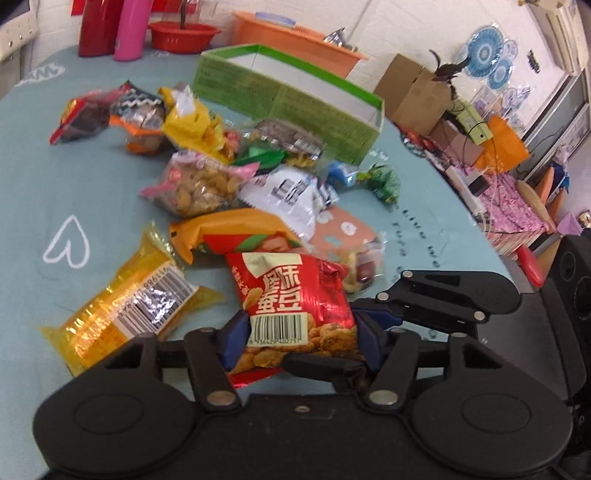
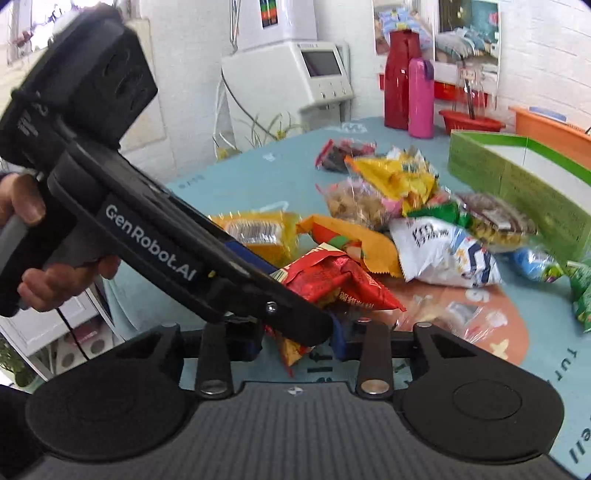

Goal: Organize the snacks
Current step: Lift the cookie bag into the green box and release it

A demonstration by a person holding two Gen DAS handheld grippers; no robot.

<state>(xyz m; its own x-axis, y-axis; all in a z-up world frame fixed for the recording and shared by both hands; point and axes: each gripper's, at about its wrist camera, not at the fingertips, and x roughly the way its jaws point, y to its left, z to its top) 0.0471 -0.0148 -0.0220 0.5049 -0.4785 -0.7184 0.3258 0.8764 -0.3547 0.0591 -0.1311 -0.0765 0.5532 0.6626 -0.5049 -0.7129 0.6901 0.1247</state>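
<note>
My left gripper (image 1: 301, 334) is shut on a red snack packet (image 1: 295, 299) with a barcode, held low over the teal tablecloth. The same packet (image 2: 334, 280) shows in the right wrist view, with the left gripper's body (image 2: 155, 243) crossing in front of it. My right gripper (image 2: 297, 343) sits around the packet's lower corner, and its blue pads (image 2: 340, 341) look closed on it. A pile of snack packets (image 1: 229, 173) lies beyond. A green open box (image 1: 288, 103) stands at the back.
A yellow packet (image 1: 122, 310) lies left of the held packet. A red flask (image 1: 98, 26), pink flask (image 1: 131, 29), red basket (image 1: 183, 35) and orange bin (image 1: 295, 40) stand at the table's far edge. The table's right edge (image 1: 480, 240) borders cluttered boxes.
</note>
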